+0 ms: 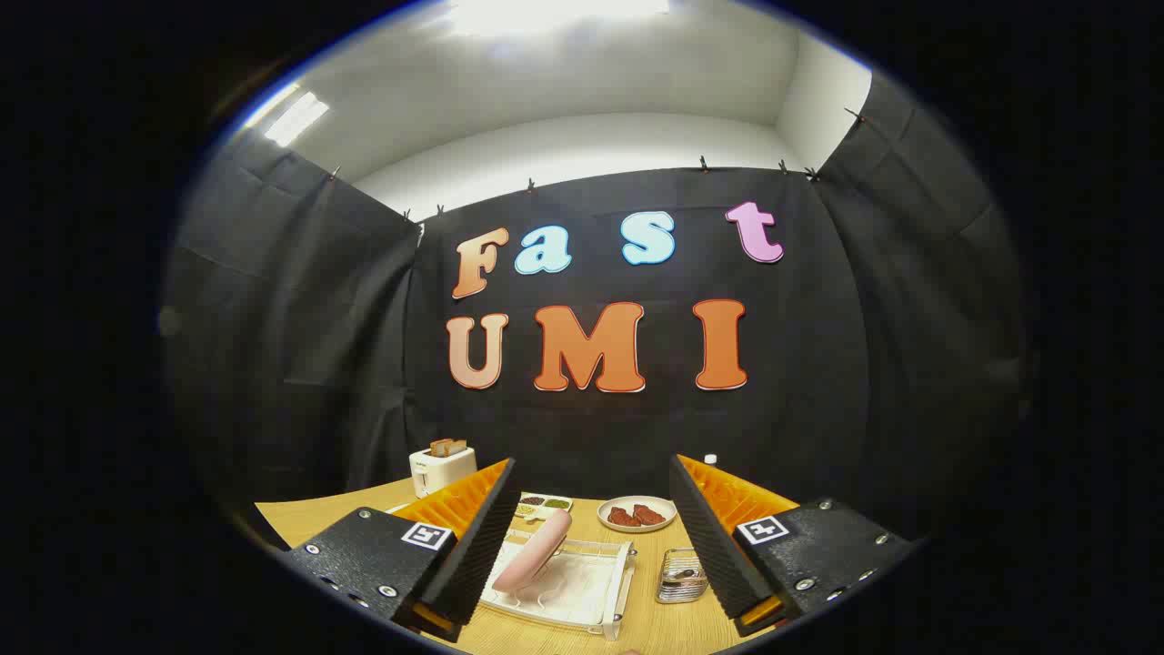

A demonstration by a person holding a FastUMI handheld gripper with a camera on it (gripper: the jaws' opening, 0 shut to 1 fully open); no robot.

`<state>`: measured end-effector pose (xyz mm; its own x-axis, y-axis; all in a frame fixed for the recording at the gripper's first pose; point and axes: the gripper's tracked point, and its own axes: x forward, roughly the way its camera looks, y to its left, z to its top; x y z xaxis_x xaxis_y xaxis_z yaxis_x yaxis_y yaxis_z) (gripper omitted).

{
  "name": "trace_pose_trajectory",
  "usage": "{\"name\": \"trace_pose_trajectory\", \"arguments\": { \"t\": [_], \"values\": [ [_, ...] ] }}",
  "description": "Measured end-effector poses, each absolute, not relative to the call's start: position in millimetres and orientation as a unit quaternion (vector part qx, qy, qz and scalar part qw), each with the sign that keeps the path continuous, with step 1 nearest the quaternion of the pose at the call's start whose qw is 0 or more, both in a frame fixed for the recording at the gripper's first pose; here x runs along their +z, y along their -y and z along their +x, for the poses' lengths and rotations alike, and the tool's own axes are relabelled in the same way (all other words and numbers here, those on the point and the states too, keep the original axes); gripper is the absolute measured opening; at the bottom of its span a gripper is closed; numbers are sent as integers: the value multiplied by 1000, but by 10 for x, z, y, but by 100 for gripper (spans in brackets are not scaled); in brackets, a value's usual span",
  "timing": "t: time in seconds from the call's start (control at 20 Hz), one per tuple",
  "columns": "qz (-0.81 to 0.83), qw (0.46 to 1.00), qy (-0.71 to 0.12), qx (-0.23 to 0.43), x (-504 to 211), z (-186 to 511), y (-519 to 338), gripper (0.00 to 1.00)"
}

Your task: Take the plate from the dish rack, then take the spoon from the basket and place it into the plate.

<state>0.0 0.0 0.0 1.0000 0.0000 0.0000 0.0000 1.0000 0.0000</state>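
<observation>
Pink plate (535, 551) standing on edge, tilted, in the white dish rack (611, 591) on the wooden table (655, 628), just ahead of the fingers and nearer the left one. Small wire basket (681, 576) sitting right of the rack, close beside it, near the inner face of the right finger; something dark inside, spoon not clearly made out. Gripper (591, 546) hanging above the table with jaws spread wide, nothing between them, touching neither plate nor basket. Beyond the rack, a white plate (637, 514) carrying two reddish-brown pieces. Left of that, a compartment tray (544, 503) with small portions of dark and green food. Farther left, near the table's far corner, a white toaster (441, 468) with bread slices poking out of the top. Small white cap-like object (710, 459) behind the right finger, too small to tell.
</observation>
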Motion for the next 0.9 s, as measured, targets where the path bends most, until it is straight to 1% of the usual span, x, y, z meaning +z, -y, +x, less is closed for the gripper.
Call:
{"name": "trace_pose_trajectory", "arguments": {
  "t": [0.7, 0.8, 0.9],
  "values": [
    [18, 999, -39, 1, -100, 165, -29, 98],
    [20, 998, -60, 4, -183, 223, -62, 98],
    [29, 993, -114, 5, -427, 245, -96, 98]
  ]
}}
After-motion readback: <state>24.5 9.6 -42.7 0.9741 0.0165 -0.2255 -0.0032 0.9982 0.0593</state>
